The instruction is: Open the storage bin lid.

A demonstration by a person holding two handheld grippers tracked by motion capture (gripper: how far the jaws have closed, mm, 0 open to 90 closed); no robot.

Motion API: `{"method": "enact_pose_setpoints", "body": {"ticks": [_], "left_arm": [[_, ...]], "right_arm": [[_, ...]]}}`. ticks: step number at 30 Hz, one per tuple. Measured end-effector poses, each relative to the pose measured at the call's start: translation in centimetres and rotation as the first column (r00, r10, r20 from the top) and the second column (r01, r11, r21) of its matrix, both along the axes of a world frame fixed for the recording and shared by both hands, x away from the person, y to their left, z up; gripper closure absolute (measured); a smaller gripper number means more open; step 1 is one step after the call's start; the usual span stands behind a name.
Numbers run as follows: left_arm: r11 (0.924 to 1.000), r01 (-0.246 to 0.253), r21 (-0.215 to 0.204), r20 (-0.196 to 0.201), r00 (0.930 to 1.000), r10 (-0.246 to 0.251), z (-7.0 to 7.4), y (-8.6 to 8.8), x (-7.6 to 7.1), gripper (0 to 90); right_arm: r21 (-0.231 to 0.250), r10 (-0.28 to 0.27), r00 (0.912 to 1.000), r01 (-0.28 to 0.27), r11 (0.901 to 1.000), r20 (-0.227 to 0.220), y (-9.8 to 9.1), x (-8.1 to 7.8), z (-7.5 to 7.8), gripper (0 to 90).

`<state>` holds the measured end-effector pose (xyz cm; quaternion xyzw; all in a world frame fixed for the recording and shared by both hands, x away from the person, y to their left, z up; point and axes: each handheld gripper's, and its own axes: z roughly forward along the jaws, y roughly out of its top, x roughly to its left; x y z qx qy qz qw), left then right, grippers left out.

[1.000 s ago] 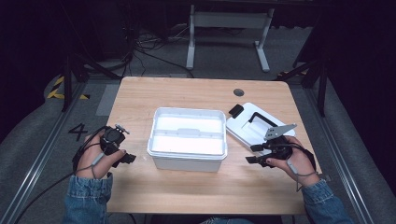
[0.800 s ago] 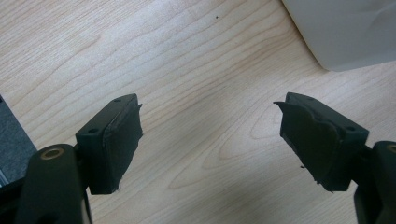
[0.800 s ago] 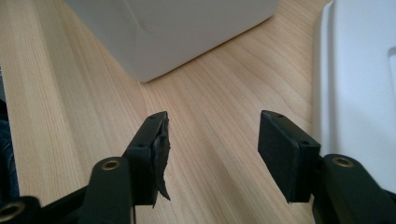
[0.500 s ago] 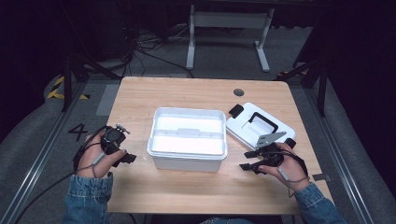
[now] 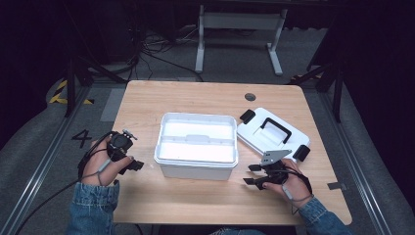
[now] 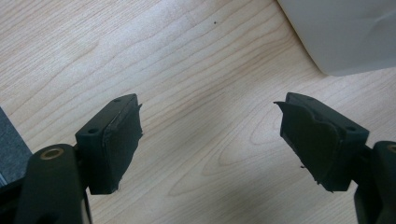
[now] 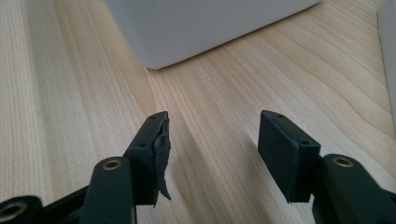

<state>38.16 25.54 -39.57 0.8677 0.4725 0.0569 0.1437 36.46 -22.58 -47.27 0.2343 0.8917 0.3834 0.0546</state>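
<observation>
box (image 5: 195, 147) open mid-table | lid (image 5: 272, 134) beside its right | left gripper (image 5: 133, 165), right gripper (image 5: 250, 175) flank box, both agape, empty | risk: rushed reach nudges box

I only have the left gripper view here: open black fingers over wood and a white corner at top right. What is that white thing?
Observer: A white box, open on top, standing mid-table.
Operator: Where is its lid?
Observer: The lid lies flat on the table to the box's right, black handle up.
Operator: And the other gripper?
Observer: The right gripper is near the box's front right corner, fingers open, holding nothing.
</observation>
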Motion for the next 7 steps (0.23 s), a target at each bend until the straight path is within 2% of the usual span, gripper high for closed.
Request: {"method": "enact_pose_setpoints", "body": {"ticks": [1, 3, 5, 6, 7], "left_arm": [[1.0, 0.005, 0.003, -0.005, 1.0, -0.005, 0.01, 0.02, 0.06, 21.2], [0.9999, -0.015, -0.006, -0.013, 0.9998, 0.015, 0.0, -0.02, 0.06, 21.2], [0.9996, 0.002, -0.029, -0.064, 0.9979, -0.004, 0.08, 0.21, 0.27, 20.8], [0.9996, 0.002, -0.029, -0.064, 0.9979, -0.004, 0.08, 0.21, 0.27, 19.7], [0.9986, 0.019, -0.049, -0.082, 0.9964, -0.023, 0.16, 0.39, 0.34, 19.7]], "right_arm": [[0.0, -0.002, 1.0, 0.002, 1.0, 0.005, 0.07, -0.07, -0.06, 44.4], [0.007, -0.003, 0.9999, 0.003, 1.0, 0.016, 0.17, -0.18, -0.16, 44.3], [0.009, -0.004, 0.9998, 0.004, 1.0, 0.022, 0.21, -0.26, -0.25, 44.2], [0.011, -0.005, 0.9997, 0.005, 0.9999, 0.023, 0.22, -0.34, -0.31, 44.0], [0.011, -0.005, 0.9997, 0.005, 0.9999, 0.023, 0.22, -0.34, -0.31, 44.0]]}}
